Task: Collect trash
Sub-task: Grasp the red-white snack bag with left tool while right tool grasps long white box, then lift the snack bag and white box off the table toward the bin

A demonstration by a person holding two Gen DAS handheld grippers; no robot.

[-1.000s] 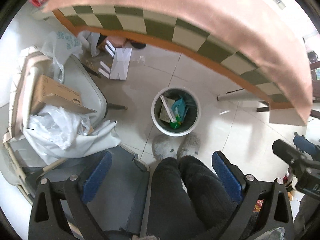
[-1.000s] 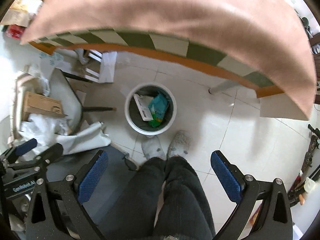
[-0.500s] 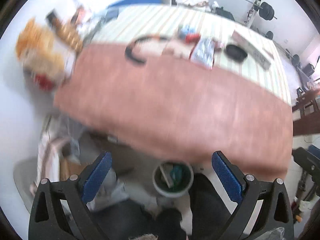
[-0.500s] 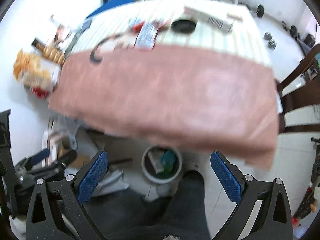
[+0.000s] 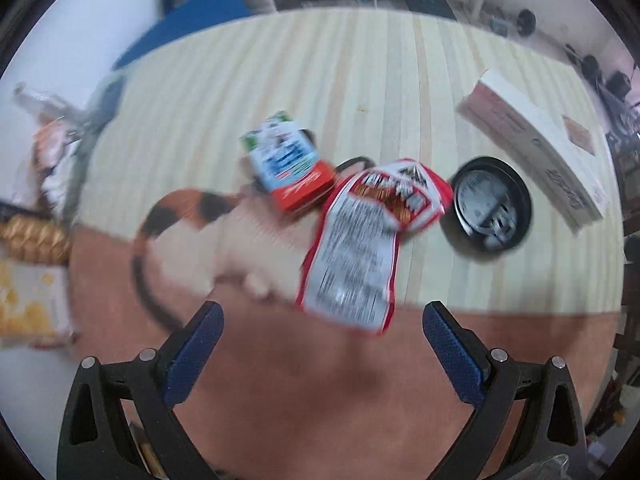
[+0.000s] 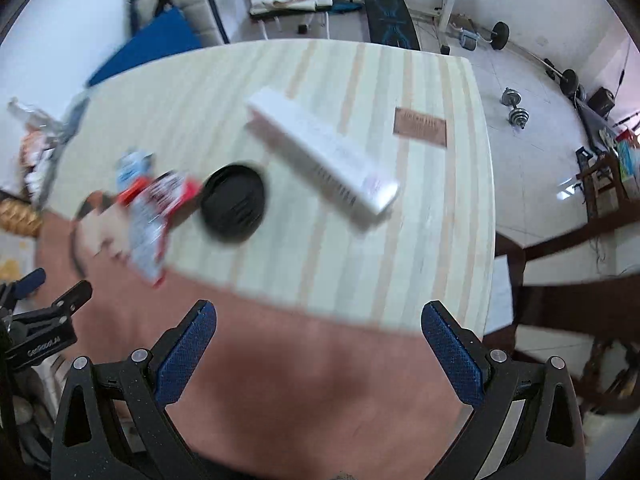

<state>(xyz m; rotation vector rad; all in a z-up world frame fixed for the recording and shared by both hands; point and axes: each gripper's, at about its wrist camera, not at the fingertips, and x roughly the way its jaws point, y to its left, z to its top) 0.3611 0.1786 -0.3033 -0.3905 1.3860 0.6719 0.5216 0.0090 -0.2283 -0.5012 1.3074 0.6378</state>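
A red and white snack wrapper (image 5: 360,240) lies on the striped table (image 5: 360,80), just ahead of my left gripper (image 5: 322,344), which is open and empty. A small red, white and blue carton (image 5: 288,168) lies behind the wrapper. My right gripper (image 6: 318,340) is open and empty above the table's near edge. In the right wrist view the wrapper (image 6: 152,216) and carton (image 6: 132,168) lie far left, blurred. The left gripper's black frame (image 6: 44,324) shows at the left edge.
A black round gauge (image 5: 490,208) and a long white box (image 5: 536,140) lie to the right of the wrapper. A calico cat (image 5: 208,240) lies at the table's left. A pink cloth (image 5: 320,392) covers the near table edge. Snack bags (image 5: 32,272) sit far left. Weights (image 6: 514,108) lie on the floor.
Both grippers swung up from looking down at the floor bin to looking over the tabletop. The bin has left view and the trash on the table is now close.
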